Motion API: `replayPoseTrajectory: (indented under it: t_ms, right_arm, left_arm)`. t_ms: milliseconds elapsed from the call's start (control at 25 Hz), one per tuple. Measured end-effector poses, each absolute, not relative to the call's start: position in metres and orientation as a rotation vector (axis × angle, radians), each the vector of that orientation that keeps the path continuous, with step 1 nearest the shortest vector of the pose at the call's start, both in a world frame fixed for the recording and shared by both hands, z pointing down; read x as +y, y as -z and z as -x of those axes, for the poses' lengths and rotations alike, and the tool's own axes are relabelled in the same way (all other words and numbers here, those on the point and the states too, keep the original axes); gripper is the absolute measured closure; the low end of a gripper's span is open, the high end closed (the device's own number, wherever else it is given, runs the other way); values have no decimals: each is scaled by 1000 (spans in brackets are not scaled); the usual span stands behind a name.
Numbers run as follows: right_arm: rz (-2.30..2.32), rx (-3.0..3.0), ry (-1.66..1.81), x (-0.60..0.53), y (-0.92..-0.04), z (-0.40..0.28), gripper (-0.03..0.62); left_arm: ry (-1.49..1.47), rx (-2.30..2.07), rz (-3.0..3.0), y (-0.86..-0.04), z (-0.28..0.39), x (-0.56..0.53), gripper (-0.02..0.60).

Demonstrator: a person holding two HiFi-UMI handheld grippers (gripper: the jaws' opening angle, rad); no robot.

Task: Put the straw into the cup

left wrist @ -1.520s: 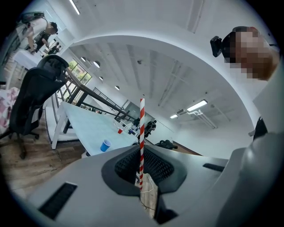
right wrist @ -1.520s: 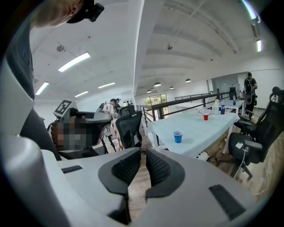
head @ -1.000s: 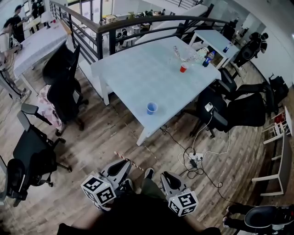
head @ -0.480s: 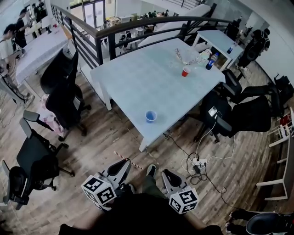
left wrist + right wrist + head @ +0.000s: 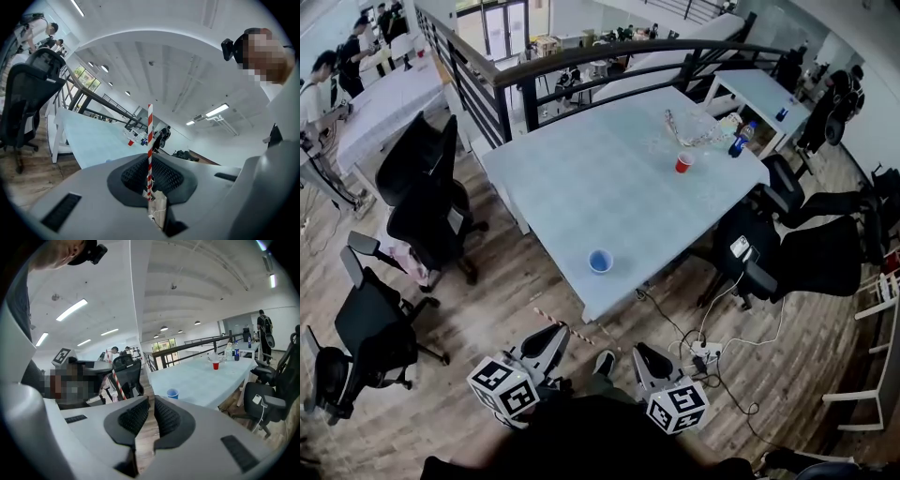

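Observation:
A red-and-white striped straw (image 5: 150, 140) stands upright between the jaws of my left gripper (image 5: 150, 165), which is shut on it. In the head view the straw (image 5: 563, 324) pokes out past the left gripper (image 5: 547, 340) above the wooden floor. My right gripper (image 5: 645, 355) is beside it, its jaws drawn together with only a thin slit and nothing between them (image 5: 151, 412). The blue cup (image 5: 600, 261) stands upright near the front edge of the pale blue table (image 5: 581, 178), ahead of both grippers. The right gripper view also shows the blue cup (image 5: 172, 393).
A red cup (image 5: 682, 163), a bottle (image 5: 739, 139) and clear wrapping sit at the table's far right. Black office chairs (image 5: 427, 202) stand left and right of the table (image 5: 811, 248). A power strip with cables (image 5: 698, 349) lies on the floor. People stand at the far left.
The table and blue cup have drawn nearer in the head view as the person walks toward them. Both grippers keep their places in the frame, the left still gripping the straw.

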State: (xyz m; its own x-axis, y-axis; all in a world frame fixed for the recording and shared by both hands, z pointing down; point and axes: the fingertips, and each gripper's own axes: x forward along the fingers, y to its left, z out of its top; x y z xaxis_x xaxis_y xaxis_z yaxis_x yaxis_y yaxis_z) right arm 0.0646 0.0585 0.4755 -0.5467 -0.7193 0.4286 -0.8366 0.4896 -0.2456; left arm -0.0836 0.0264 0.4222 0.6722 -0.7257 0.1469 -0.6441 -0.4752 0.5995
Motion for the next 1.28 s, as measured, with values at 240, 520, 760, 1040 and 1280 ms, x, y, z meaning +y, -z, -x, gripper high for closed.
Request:
replayPoseTrajectory:
  t_ms: [240,520,760,1040,1280]
  right_arm:
    - [-1260,-2525,-635,12,-472,-82,534]
    - [-1223,-2566,-686,-26,-473,-107,534]
    - [-1218,-2580,-711,-50,-474,-130,534]
    - [-1208,-2577,-756,-63,-480,-137,534]
    - [-1212,-2549,-795,-78,-488,-133,534]
  left_arm:
    - [159,-1122,-2256,-412,63,-13,545]
    - [171,-1170,-2251,-403,37,-46,545]
    - [159,-1209,-2264,-394,18,-68,545]
    - [148,-1240,-2263,-396,14,-80,545]
    - [35,-1303,-2315,-403,24,-98,545]
